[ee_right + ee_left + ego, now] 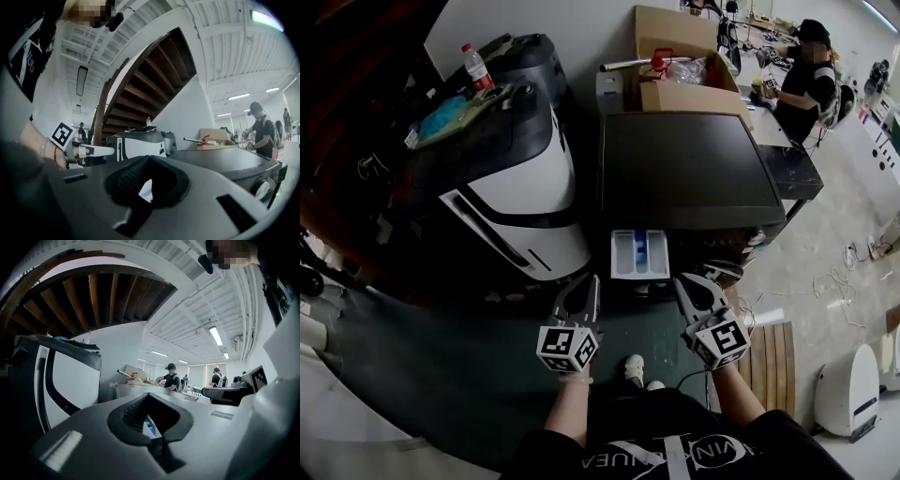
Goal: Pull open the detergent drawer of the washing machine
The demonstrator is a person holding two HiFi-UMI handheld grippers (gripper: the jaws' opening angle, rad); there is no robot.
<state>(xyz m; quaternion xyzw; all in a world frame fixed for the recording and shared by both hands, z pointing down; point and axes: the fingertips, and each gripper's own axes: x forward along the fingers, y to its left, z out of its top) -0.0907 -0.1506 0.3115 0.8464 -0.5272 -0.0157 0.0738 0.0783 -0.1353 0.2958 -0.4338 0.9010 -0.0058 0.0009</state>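
Count, all placed vs the washing machine [684, 173]: 1 washer w/ a dark flat top, 1 detergent drawer [639, 254], 2 grippers, both mine. The drawer is already out, sticking past the washer's front edge at its left end, white w/ blue inserts. I can't count its compartments for sure.

My left gripper [587, 281] hangs in front of the washer, just off the drawer's left front corner, not touching it. Its jaws are clenched together and empty; only the drawer shows through the gap behind the tips. My right gripper [688, 282] sits off the drawer's right front corner, also apart from it, jaws closed up the same way, nothing in them. The 2 grippers flank the drawer, w/ open space between them.

Left of the washer: 1 big white-and-black appliance [520, 202], close alongside, narrow gap only. On it, 1 bottle [475, 67] w/ a red cap. Behind the washer: 1 cardboard box [675, 58]. Further back on the right: 1 person [806, 82] at a bench.

Room to move: green floor [469, 366] lies open in front of the washer, where I stand, 1 shoe [634, 368] showing. Right of the washer, 1 slatted wooden board [769, 354] and loose cables [848, 272] on the pale floor.
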